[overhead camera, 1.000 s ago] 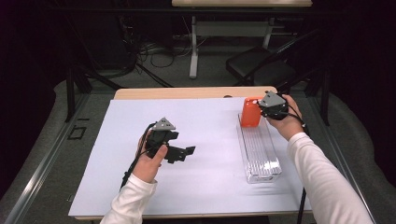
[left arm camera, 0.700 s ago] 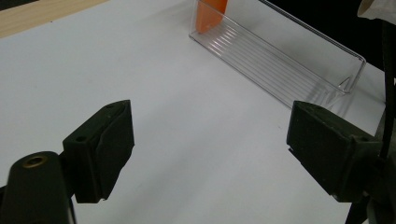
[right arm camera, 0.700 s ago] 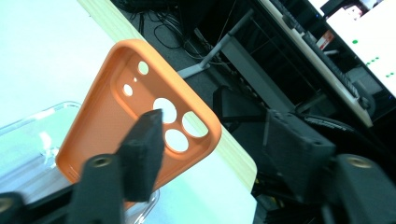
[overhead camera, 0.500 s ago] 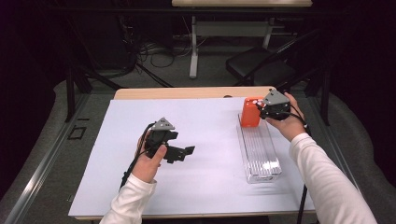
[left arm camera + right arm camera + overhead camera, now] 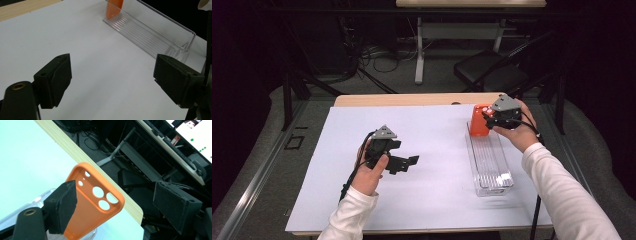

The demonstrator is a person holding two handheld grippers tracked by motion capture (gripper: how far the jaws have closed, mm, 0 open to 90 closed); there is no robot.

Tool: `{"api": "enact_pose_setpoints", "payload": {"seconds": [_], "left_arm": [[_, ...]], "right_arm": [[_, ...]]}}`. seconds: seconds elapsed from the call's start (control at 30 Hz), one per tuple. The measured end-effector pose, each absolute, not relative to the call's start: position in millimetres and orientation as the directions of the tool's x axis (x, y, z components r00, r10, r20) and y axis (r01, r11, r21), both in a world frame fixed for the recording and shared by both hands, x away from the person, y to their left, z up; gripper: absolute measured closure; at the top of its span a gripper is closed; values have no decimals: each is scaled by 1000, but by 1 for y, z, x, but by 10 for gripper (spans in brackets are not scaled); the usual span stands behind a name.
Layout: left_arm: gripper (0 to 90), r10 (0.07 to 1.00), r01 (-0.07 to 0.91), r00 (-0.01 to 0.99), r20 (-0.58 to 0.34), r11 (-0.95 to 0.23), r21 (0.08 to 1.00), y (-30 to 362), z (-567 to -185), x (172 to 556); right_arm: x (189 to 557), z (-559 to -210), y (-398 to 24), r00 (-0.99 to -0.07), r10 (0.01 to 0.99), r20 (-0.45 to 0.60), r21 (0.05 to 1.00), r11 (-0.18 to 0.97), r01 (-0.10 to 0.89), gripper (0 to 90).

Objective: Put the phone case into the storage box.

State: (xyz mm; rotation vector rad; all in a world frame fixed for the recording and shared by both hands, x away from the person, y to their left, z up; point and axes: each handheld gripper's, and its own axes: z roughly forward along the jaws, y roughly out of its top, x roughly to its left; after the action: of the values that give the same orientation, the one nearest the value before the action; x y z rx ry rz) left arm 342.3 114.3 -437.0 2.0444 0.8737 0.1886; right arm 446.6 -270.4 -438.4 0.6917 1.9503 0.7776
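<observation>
**Listener:** On the table, what is being handled, and where does it sit?

**Describer:** At the far right of the white sheet [image 5: 437, 150] that covers the wooden table [image 5: 412, 99], an orange phone case [image 5: 478, 122] stands upright inside the far end of a long clear plastic tray [image 5: 490, 162]. The tray runs from far to near along the sheet's right side. The case leans slightly, and its back has three round camera holes plus two smaller ones, seen in the right gripper view.

**Listener:** What is the right hand doing?

**Describer:** The right gripper [image 5: 491, 118] is at the top of the case. Its jaws have just been opening. In the right gripper view the case [image 5: 96, 202] stands between them; the left pad overlaps the case's edge, though I cannot tell whether it touches, and the right pad stands well clear, so the tongs are wide and no longer pinch it.

**Listener:** And the left?

**Describer:** The left gripper [image 5: 407, 162] is at the middle left of the sheet, well apart from the tray, pointing right toward it. Its tongs are wide, with only bare white sheet between them. In the left gripper view the tray [image 5: 155, 32] lies farther off, with the orange case [image 5: 113, 8] at its far end.

**Listener:** Any writing or brand names?

**Describer:** None that I can read on the case, tray or grippers. Behind the table, the right gripper view shows a pale desk with a small printed card, too small to read.
</observation>
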Motion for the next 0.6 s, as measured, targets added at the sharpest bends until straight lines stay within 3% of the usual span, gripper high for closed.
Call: {"api": "enact_pose_setpoints", "payload": {"seconds": [0.3, 0.6], "left_arm": [[153, 650, 516, 737, -187, -362, 776, 116, -436, 342], [153, 652, 515, 733, -193, -347, 783, 119, -434, 342]], "right_arm": [[440, -430, -264, -457, 738, -496, 769, 618, 164, 138], [434, -419, -257, -495, 758, -425, 810, 562, 165, 21]]}}
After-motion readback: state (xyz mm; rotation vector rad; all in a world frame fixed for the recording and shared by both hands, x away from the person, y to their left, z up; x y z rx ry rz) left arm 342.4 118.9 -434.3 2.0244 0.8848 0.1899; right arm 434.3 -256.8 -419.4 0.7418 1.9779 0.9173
